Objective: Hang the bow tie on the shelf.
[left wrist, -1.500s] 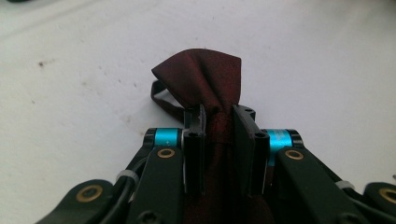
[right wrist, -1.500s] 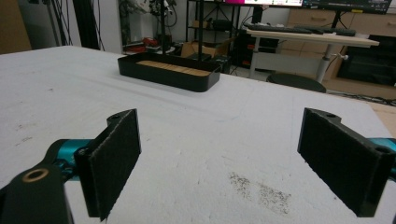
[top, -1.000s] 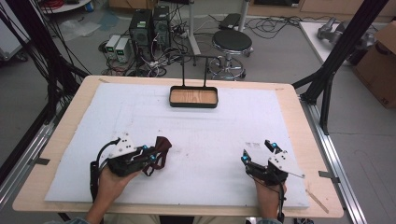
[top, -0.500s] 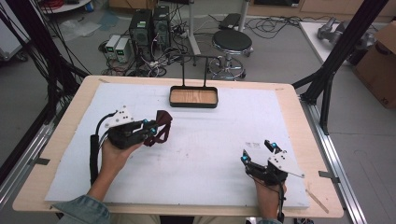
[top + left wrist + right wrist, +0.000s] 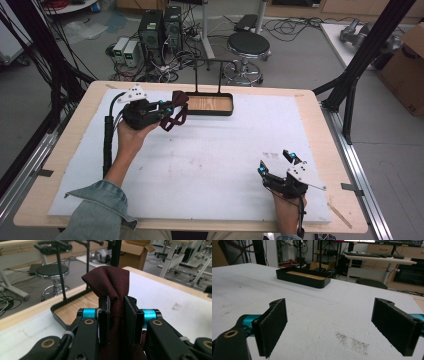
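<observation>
The left gripper is clamped on a dark red bow tie, its jaws pinching the cloth at the narrow middle so that one wing fans out above them and the rest hangs below, clear of the white mat. It is held just beside the black tray with the wooden floor and the thin rail standing over it (probably where the tie is meant to go, hung or laid). The right gripper rests near the mat's front edge, well apart from the tray, jaws wide apart and empty, likely just waiting.
</observation>
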The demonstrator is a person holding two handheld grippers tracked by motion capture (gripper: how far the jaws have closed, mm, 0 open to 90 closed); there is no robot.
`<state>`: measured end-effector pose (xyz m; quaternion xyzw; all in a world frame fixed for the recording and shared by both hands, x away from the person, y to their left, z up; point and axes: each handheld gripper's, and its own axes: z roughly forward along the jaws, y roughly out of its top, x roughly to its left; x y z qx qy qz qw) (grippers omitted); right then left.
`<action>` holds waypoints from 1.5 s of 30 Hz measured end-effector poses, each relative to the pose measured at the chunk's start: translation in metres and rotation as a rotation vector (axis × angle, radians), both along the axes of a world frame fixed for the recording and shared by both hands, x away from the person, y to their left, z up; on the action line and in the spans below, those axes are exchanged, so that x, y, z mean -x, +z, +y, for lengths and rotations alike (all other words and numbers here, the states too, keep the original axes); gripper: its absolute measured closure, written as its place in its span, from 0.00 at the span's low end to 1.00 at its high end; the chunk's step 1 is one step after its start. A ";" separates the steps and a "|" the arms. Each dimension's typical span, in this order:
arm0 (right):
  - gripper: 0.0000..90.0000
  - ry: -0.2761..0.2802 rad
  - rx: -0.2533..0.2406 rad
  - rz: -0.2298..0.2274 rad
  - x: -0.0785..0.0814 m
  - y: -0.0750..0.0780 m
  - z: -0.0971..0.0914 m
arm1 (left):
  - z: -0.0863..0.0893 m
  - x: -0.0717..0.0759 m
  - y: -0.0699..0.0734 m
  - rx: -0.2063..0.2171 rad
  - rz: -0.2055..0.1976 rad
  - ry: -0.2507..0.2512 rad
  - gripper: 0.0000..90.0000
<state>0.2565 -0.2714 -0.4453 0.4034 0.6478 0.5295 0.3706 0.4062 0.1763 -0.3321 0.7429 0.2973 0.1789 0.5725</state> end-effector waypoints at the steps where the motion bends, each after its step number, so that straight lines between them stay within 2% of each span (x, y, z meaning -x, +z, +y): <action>1: 0.14 -0.001 -0.001 0.000 0.000 0.000 0.000 | 0.000 -0.006 0.003 0.007 0.002 -0.003 0.83; 8: 0.14 0.002 0.000 0.001 0.000 0.000 0.000 | 0.002 -0.033 0.017 0.053 0.002 0.016 0.83; 18: 0.14 0.005 0.002 0.004 -0.001 0.000 0.000 | -0.001 -0.063 0.028 0.109 -0.009 0.034 0.83; 24: 0.14 0.006 0.003 0.007 -0.001 -0.001 0.000 | -0.002 -0.079 0.030 0.122 -0.013 0.048 0.83; 26: 0.14 0.008 0.009 0.006 -0.001 0.000 0.000 | 0.001 -0.083 0.029 0.141 -0.029 0.068 0.83; 28: 0.14 0.007 0.009 0.007 -0.001 -0.001 0.000 | 0.003 -0.087 0.028 0.170 -0.013 0.069 0.83; 30: 0.14 0.008 0.006 0.011 -0.001 -0.001 0.001 | 0.004 -0.092 0.027 0.155 -0.012 0.073 0.83; 33: 0.14 0.008 0.008 0.012 -0.001 -0.001 0.001 | 0.004 -0.098 0.028 0.175 -0.017 0.076 0.83; 39: 0.14 0.008 0.011 0.012 -0.002 -0.001 0.001 | 0.005 -0.106 0.031 0.158 -0.025 0.104 0.83; 45: 0.14 0.009 0.014 0.011 -0.002 -0.001 0.001 | 0.007 -0.117 0.021 0.125 0.011 0.131 0.83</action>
